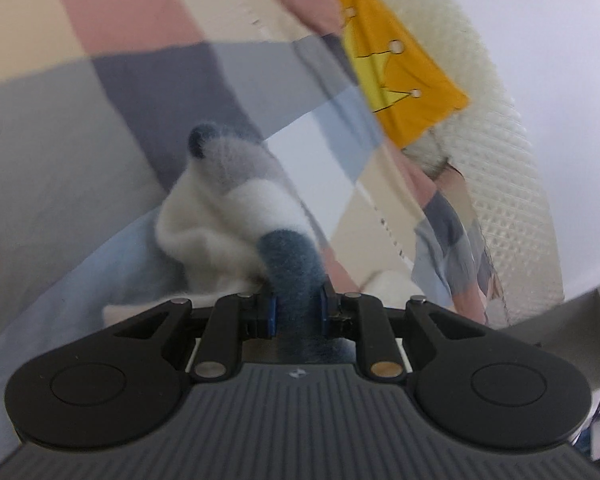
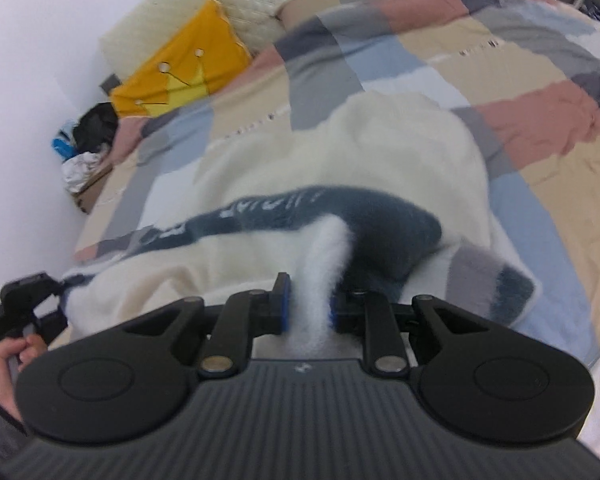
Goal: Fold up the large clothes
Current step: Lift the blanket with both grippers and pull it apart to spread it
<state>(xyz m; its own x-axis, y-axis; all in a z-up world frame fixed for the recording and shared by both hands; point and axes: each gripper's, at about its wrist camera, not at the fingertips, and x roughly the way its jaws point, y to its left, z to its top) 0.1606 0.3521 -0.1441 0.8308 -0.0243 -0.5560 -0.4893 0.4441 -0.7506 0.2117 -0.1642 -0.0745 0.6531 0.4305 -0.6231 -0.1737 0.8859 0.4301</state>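
While both grippers pinch fabric, the scene reads so:
Sweater: the fluffy cream sweater (image 2: pixel 380 160) lies on the patchwork quilt (image 2: pixel 540 128), yellow pillow (image 2: pixel 180 76) at ten o'clock.
Left gripper (image 1: pixel 298 308): clamped on a blue-grey fold.
Right gripper (image 2: pixel 310 304): clamped on a white fold.
Risk: slippery fleece could slide free, or uneven pulling could skew the fold.

Left wrist view looks along its fingers, close over the sweater (image 1: pixel 236 216), angled down toward the yellow cushion (image 1: pixel 400 68). Right wrist view, equally close, faces down across the patchwork bedspread (image 2: pixel 540 128). Both views share sweater, cushion and bedspread.
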